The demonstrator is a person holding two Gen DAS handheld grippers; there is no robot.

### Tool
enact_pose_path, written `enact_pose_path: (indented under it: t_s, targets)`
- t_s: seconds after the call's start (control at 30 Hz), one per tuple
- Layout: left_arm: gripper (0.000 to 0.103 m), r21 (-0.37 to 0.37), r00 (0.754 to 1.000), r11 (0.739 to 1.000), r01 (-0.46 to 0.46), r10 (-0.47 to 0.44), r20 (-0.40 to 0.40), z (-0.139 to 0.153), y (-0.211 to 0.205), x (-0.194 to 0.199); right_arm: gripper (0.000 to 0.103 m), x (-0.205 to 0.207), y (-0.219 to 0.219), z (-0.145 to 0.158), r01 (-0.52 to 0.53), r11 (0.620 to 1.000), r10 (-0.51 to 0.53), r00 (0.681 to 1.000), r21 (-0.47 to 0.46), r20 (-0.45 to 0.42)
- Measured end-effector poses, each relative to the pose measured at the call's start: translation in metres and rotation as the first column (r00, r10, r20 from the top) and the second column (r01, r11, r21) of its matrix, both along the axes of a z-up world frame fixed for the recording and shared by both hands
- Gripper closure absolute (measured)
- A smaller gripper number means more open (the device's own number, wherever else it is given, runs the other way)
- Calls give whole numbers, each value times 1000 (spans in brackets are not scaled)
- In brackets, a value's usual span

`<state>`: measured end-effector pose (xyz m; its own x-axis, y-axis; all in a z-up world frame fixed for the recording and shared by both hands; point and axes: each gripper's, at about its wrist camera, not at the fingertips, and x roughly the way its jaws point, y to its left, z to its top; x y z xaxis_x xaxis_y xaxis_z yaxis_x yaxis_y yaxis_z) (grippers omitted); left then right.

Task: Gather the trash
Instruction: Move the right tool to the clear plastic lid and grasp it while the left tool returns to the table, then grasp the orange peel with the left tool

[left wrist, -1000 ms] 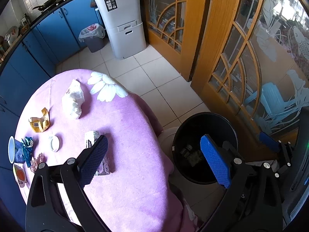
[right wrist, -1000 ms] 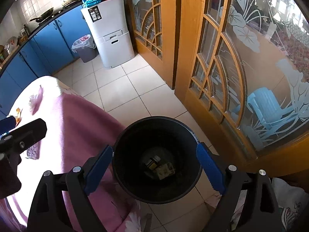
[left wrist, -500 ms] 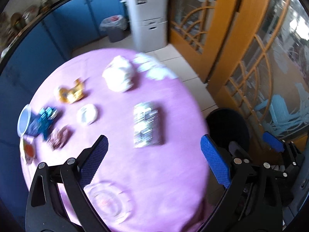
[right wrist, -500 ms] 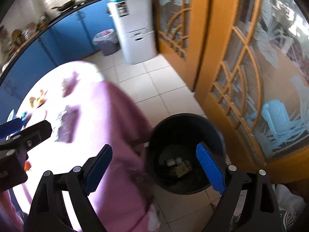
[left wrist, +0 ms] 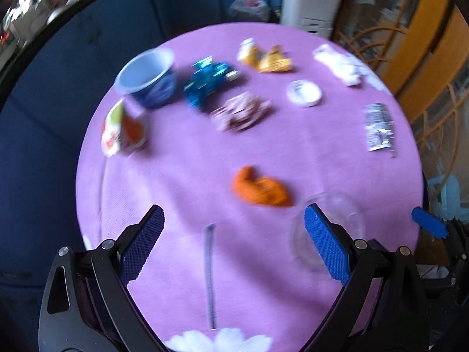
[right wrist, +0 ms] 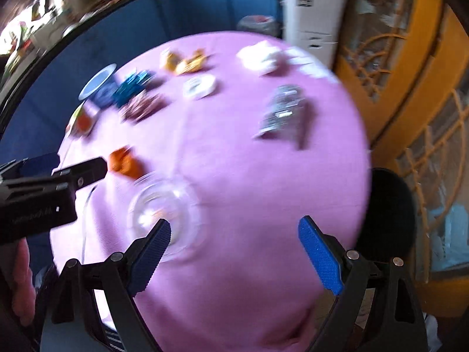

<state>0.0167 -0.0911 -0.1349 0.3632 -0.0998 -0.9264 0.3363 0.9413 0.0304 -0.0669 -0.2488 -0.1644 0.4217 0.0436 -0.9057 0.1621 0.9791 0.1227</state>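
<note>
Several pieces of trash lie on the round purple table: an orange wrapper, a silver foil packet, a blue wrapper, a brown wrapper, a yellow wrapper, white tissue, a white lid and a blue cup. My left gripper is open and empty above the table's near part, just short of the orange wrapper. My right gripper is open and empty over the table's near right. The black bin stands on the floor to the table's right.
A clear glass ashtray sits near the right gripper's left finger, also in the left wrist view. A red-green packet lies at the table's left. Blue cabinets stand behind, wooden glass doors to the right.
Both grippers have swung left from the black bin to over the table. The view now centres on the trash; both stay open and empty.
</note>
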Motion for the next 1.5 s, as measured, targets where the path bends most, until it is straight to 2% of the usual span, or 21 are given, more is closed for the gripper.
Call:
enact_pose_path:
  t_s: [0.13, 0.27, 0.5, 0.83, 0.97, 1.17, 1.3, 1.4, 1.47, 1.5]
  targets:
    - [8, -4, 999, 999, -35, 35, -2, -5, 26, 7, 17, 9, 33, -11, -49, 999, 50, 998, 8, -44]
    - [8, -15, 1000, 1000, -24, 24, -18, -10, 38, 13, 17, 18, 52, -19, -81, 997, 80, 993, -9, -81]
    - [8, -27, 999, 1000, 7, -8, -53, -21, 40, 20, 17, 26, 62, -26, -99, 995, 97, 988, -14, -118]
    - [8, -56, 997, 998, 2, -7, -79, -27, 44, 23, 17, 32, 70, -29, -137, 990, 131, 982, -35, -133]
    - [8, -69, 997, 997, 25, -30, -77, -26, 33, 22, 19, 32, 55, -28, -83, 996, 78, 989, -35, -124]
    - [8, -59, 994, 994, 89, -92, -60, -24, -1, 22, 19, 26, 21, -18, 30, 992, -42, 995, -122, -95]
    - [8, -32, 990, 992, 124, -125, -65, -33, -26, 24, 19, 27, 7, -17, 57, 986, -71, 993, -154, -93]
    - [8, -24, 990, 993, 115, -116, -84, -41, -33, 28, 19, 28, 1, -19, 69, 984, -85, 992, -167, -88]
    - [11, -20, 989, 994, 107, -108, -96, -45, -34, 31, 19, 30, -8, -20, 80, 983, -95, 992, -168, -85]
    - [19, -15, 990, 995, 102, -103, -101, -47, -35, 32, 19, 31, -13, -20, 84, 982, -99, 992, -169, -82]
